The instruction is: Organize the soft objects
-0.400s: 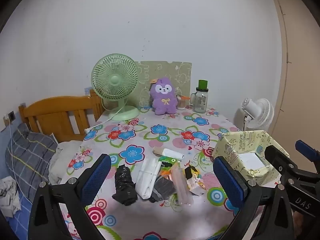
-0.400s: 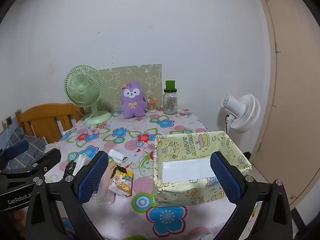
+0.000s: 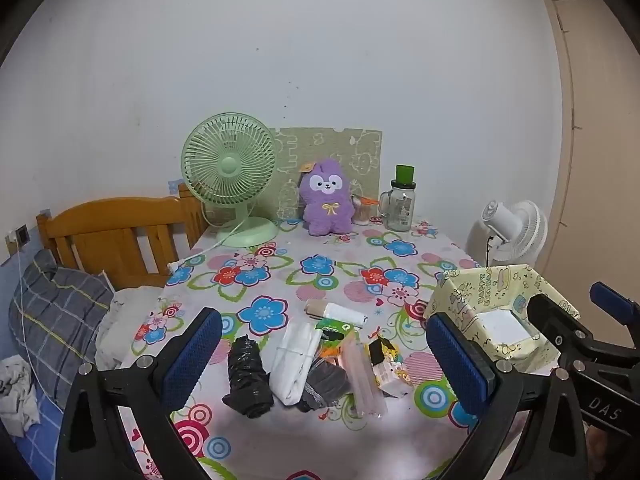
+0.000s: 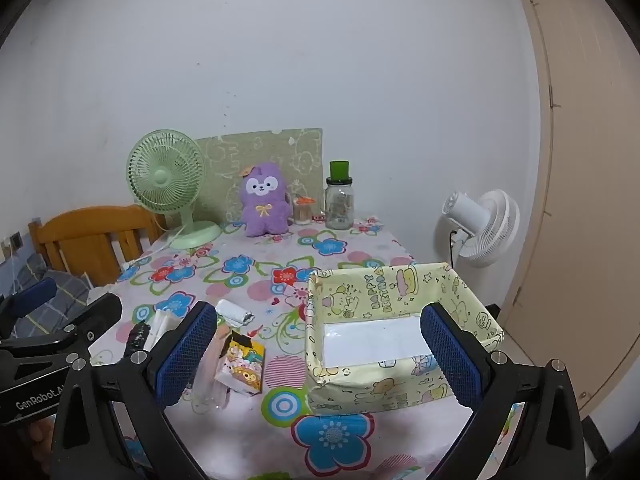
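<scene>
A pile of small soft items lies on the floral tablecloth near the front: a black bundle (image 3: 246, 376), a white folded cloth (image 3: 294, 356), a grey cloth (image 3: 326, 380), a pink tube pack (image 3: 362, 376), a cartoon tissue pack (image 3: 390, 364) and a white roll (image 3: 340, 312). A yellow cartoon-print box (image 4: 394, 332) stands open to their right. My left gripper (image 3: 324, 364) is open above the pile. My right gripper (image 4: 316, 356) is open and empty, in front of the box and the tissue pack (image 4: 242, 364).
At the table's far edge stand a green desk fan (image 3: 232, 184), a purple plush (image 3: 326, 198) and a glass jar with a green lid (image 3: 400, 204). A white floor fan (image 4: 480, 224) is right of the table; a wooden bed frame (image 3: 116, 232) is left.
</scene>
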Tool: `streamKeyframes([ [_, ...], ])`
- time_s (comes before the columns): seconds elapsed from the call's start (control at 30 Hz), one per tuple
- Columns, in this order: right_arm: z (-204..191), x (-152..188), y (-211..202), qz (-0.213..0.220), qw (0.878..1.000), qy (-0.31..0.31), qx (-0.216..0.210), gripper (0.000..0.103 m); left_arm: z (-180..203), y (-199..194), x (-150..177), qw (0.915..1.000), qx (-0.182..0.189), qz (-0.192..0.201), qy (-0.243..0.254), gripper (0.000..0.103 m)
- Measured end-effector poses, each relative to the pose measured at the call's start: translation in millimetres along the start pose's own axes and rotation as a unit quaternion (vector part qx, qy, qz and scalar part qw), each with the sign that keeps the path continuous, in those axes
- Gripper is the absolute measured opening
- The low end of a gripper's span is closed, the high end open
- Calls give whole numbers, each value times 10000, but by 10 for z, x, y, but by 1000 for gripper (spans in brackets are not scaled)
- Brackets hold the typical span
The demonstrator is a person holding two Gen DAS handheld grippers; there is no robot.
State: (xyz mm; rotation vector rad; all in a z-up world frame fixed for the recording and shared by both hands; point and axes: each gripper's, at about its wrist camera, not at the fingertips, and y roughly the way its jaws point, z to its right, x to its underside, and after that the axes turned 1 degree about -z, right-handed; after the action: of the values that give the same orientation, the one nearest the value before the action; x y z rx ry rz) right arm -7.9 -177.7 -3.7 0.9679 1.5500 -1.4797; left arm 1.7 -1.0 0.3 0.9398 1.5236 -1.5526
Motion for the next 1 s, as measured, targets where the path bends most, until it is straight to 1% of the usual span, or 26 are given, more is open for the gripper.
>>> streamKeyframes([
  [0.4, 22, 37, 87, -36, 10000, 18, 81, 103, -5, 10, 12, 10000, 17, -29, 0, 103],
  [0.7, 34, 42, 92, -60, 10000, 61, 17, 103, -6, 14, 36, 10000, 10, -40, 30, 103],
  [1.0, 33, 39, 93, -63, 10000, 47, 42, 103, -8, 41, 59, 10000, 4, -49, 42, 103],
])
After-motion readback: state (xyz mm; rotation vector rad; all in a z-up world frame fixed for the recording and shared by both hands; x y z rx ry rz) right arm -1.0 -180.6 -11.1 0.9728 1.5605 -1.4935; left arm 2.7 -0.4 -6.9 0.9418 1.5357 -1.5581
